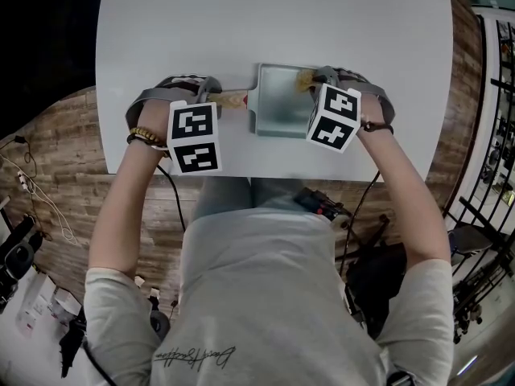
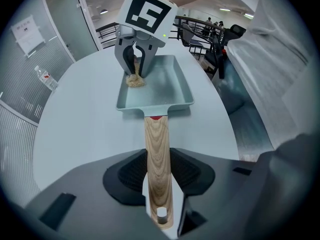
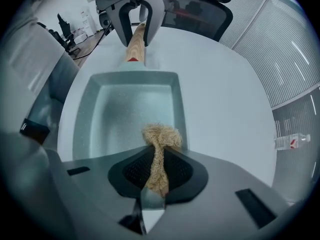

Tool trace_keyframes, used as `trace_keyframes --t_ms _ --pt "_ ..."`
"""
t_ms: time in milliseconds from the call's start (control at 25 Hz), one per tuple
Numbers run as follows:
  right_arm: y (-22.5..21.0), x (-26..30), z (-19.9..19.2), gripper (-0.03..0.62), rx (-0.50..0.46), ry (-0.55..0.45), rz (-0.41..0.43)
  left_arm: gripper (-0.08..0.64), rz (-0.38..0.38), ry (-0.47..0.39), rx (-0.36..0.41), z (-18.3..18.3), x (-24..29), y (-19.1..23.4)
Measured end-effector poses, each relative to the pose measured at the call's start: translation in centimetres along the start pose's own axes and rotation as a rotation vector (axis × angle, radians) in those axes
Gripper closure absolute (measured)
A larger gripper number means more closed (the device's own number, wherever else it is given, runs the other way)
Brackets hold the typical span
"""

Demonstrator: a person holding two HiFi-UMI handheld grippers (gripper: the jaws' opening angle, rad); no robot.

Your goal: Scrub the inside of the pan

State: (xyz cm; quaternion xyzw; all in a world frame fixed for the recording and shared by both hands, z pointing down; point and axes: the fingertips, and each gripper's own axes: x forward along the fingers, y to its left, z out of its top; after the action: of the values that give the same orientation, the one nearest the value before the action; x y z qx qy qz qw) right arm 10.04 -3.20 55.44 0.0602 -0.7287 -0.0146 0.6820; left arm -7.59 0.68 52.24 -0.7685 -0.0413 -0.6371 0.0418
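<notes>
Pinched between the closed jaws of the right gripper (image 3: 159, 173) is a tan, fibrous scrubber (image 3: 162, 135), its frayed head pushed out past the pads and pressed down onto the floor of the pan (image 3: 107, 115). Contact is made close against one side wall, toward the corner farthest from the handle (image 2: 156, 139); in the head view this is the far right corner. Across the pan, the wooden handle is clamped between the jaws of the left gripper (image 2: 159, 173), with the pads set against both sides of the wood near its free end, so the pan is judged to be steadied for scrubbing. The pan itself is a shallow, pale green rectangular one. It is seen lying flat on the white table (image 3: 225, 104), near the edge closest to the person, with its handle pointing to the person's left. As to progress, the work is judged to be under way rather than finished: the scrubber is engaged at one corner only. No soil, suds or water can be made out on the speckled floor or the walls, so it cannot be told from the surface which parts have been covered. The open middle of the floor, the wall next to the handle and the other corners are to be treated as outstanding until shown otherwise.
</notes>
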Motion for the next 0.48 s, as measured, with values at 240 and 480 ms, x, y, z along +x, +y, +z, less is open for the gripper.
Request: trace_keyframes --t_ms 240,480 --pt "0.3 0.0 -0.1 0.523 -0.005 0.008 -0.005 0.413 -0.002 0.002 -0.022 -0.1 0.1 0.2" --pt "3.0 -0.4 -0.7 0.523 0.007 0.020 0.087 0.413 0.002 0.001 -0.030 -0.3 0.1 0.4"
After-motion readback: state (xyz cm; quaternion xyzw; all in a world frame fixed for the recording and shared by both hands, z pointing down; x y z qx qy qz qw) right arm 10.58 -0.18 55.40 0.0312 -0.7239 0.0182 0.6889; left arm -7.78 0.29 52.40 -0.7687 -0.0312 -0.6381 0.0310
